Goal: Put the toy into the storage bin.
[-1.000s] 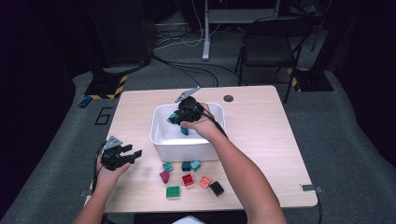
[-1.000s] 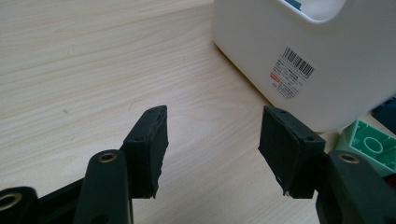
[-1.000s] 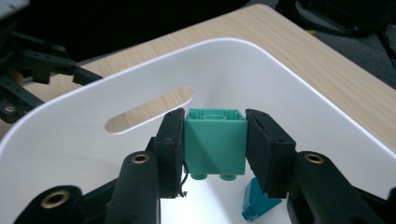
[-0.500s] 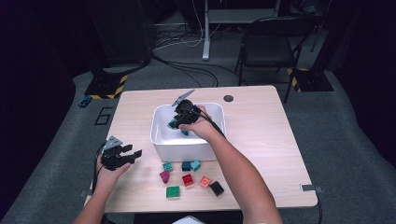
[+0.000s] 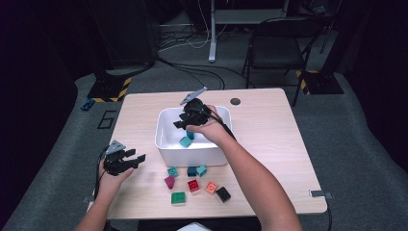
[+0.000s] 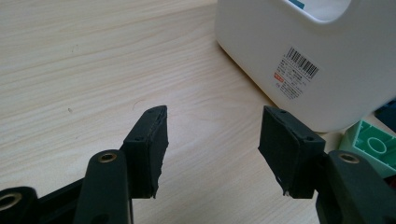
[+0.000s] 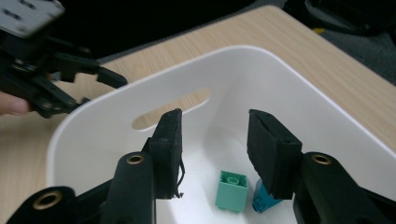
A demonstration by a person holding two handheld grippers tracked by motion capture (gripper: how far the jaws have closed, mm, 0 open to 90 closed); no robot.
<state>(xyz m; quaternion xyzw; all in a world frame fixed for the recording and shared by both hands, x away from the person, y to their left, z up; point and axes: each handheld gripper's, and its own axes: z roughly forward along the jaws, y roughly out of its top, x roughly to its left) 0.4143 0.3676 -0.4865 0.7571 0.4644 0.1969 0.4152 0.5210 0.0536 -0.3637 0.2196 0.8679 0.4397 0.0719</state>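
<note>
1. we see a light green block point(image 7: 231, 190) with 1 round stud on top. it stands upright on the floor of the white bin point(image 7: 299, 88), and a blue block point(image 7: 264, 199) lies just beside it, touching its side.
2. in the high view the light green block point(image 5: 185, 141) sits inside the white bin point(image 5: 192, 155), near the front wall.
3. our right gripper point(image 7: 214, 135) hangs over the bin, above the green block and apart from it. its jaws have just been opening; nothing is between them, so the block is released.
4. in the high view the right gripper point(image 5: 191, 118) is over the middle of the bin.
5. our left gripper point(image 6: 212, 135) rests over the bare table point(image 6: 84, 60), left of the bin, with the jaws spread wide and holding nothing.
6. more blocks lie on the table in front of the bin, for example a red block point(image 5: 193, 185) and a black block point(image 5: 223, 194).
</note>
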